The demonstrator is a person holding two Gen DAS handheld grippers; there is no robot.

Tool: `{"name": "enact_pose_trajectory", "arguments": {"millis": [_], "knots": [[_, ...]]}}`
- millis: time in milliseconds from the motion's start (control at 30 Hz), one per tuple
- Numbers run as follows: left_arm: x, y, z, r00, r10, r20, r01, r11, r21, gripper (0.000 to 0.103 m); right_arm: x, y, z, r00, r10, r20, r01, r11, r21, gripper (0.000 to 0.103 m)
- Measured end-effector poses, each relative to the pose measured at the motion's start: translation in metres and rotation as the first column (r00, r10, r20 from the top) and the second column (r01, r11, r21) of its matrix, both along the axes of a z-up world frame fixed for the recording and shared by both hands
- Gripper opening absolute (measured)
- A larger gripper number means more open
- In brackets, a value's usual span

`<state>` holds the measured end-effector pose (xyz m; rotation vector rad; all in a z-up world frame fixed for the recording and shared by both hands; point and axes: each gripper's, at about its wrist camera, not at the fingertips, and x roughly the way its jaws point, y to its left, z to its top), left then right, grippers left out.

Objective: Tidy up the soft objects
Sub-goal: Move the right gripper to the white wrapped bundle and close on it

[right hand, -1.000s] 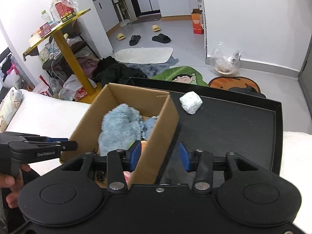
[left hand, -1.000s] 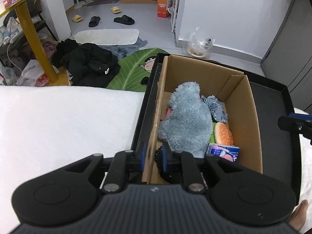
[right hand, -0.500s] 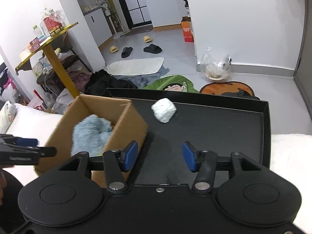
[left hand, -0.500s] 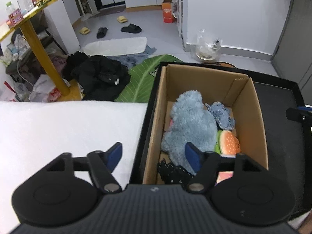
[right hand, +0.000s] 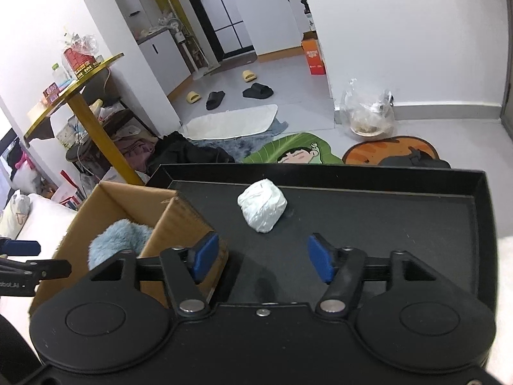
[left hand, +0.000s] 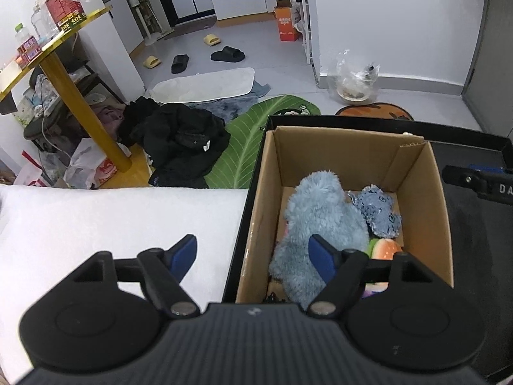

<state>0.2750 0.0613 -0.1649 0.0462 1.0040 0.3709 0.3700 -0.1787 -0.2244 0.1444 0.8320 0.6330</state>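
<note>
The right gripper (right hand: 261,258) has just been opening, and nothing sits between its blue pads. Straight ahead of it, a little beyond the fingertips, lies the white bundle (right hand: 262,204), a soft wrapped lump on the floor of the black tray (right hand: 384,224), toward the far rim and roughly midway along it. The bundle is nearly as wide as it is long, so no axis matters much; it falls almost centred between the jaws. Judging by this, the right hand is the nearer one, and a short reach forward and down would bring the pads around it. The path over the tray floor is bare.

The left gripper (left hand: 253,253) has also just been opening and holds nothing; it hangs over the near left wall of the cardboard box (left hand: 413,176). The box stands at the tray's left end and holds a blue plush toy (left hand: 320,211), a smaller blue toy (left hand: 380,211) and a burger toy (left hand: 386,247).
</note>
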Motion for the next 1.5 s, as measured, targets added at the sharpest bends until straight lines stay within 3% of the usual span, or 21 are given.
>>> {"name": "enact_pose_trajectory", "arguments": {"millis": [367, 600, 800, 967, 1500], "knots": [[0.011, 0.0, -0.01, 0.999, 0.025, -0.028, -0.024, 0.999, 0.042, 0.075, 0.021, 0.018, -0.016, 0.987, 0.129, 0.096, -0.127, 0.992, -0.028, 0.063], [0.013, 0.002, -0.012, 0.998, 0.044, -0.045, -0.042, 0.997, 0.061, 0.075, 0.028, 0.025, -0.019, 0.98, 0.158, 0.121, -0.155, 0.987, -0.033, 0.061], [0.014, -0.002, -0.014, 0.997, 0.043, -0.059, -0.039, 0.997, 0.068, 0.075, 0.032, 0.027, -0.026, 0.978, 0.166, 0.125, -0.159, 0.985, -0.062, 0.051], [0.013, -0.001, -0.016, 0.997, 0.049, -0.064, -0.046, 0.997, 0.057, 0.075, 0.027, 0.029, -0.027, 0.972, 0.197, 0.13, -0.187, 0.979, -0.084, 0.022], [0.006, 0.004, -0.014, 0.998, 0.055, -0.041, -0.054, 0.998, 0.007, 0.075, -0.002, -0.01, -0.017, 0.993, 0.118, 0.03, -0.114, 0.986, -0.126, 0.021]]}}
